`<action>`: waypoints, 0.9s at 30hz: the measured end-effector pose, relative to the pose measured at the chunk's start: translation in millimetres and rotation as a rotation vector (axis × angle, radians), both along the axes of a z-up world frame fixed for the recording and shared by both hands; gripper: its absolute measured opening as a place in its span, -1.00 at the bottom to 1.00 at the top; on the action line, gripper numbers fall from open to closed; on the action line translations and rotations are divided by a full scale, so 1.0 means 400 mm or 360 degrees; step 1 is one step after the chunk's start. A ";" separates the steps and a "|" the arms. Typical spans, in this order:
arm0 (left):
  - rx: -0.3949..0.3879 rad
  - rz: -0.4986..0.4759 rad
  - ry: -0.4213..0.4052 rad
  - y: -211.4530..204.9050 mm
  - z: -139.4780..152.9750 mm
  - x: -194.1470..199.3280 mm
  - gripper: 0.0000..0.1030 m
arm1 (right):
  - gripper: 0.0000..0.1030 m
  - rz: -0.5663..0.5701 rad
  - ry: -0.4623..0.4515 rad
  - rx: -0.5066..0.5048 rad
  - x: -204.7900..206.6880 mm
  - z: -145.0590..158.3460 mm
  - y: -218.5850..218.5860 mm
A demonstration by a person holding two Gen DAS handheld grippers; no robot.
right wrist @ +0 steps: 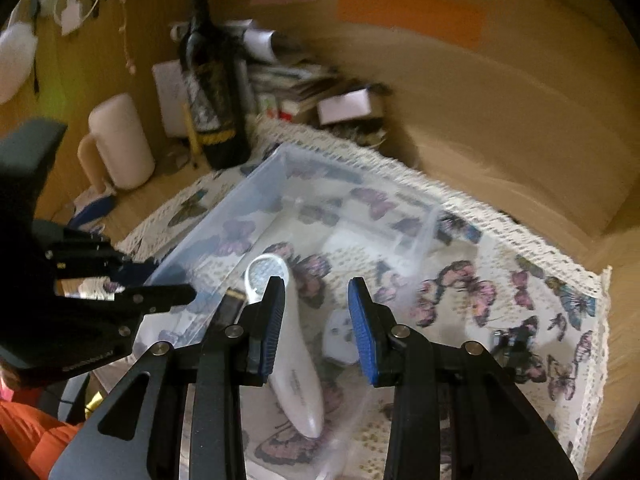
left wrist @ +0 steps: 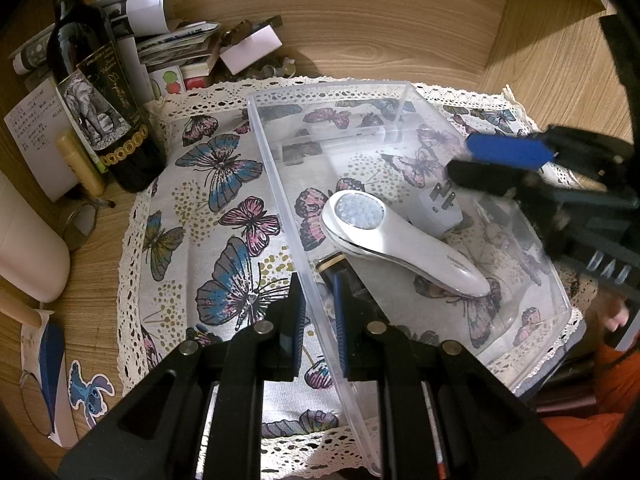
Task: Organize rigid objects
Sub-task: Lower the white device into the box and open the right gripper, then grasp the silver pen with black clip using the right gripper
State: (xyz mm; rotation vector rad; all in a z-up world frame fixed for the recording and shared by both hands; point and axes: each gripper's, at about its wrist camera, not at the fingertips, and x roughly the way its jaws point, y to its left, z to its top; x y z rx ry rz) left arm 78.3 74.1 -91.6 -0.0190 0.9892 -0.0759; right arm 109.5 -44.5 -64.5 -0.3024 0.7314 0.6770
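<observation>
A clear plastic bin stands on a butterfly cloth. Inside lie a white handheld device with a round dotted head, a white plug adapter and a dark cylinder with a gold band. My left gripper straddles the bin's near left wall, its pads close on either side of it. My right gripper is open and empty, hovering over the bin above the device and adapter. It also shows at the right of the left wrist view.
A dark wine bottle stands left of the cloth, with a lip-balm tube, papers and small boxes behind. A cream mug stands at the left. A small metal clip lies on the cloth right of the bin.
</observation>
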 end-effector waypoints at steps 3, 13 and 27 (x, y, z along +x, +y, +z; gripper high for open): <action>0.0001 -0.0001 0.0000 0.001 0.000 -0.001 -0.73 | -0.40 -0.0084 -0.0051 0.0034 0.008 0.026 -0.040; 0.0001 -0.0001 0.0000 0.002 0.000 -0.001 -0.73 | -0.40 -0.0438 -0.0080 0.0022 0.077 0.033 -0.198; 0.0000 -0.0002 0.0000 0.001 -0.001 0.000 -0.73 | -0.39 -0.0653 0.0256 -0.0127 0.156 -0.160 -0.311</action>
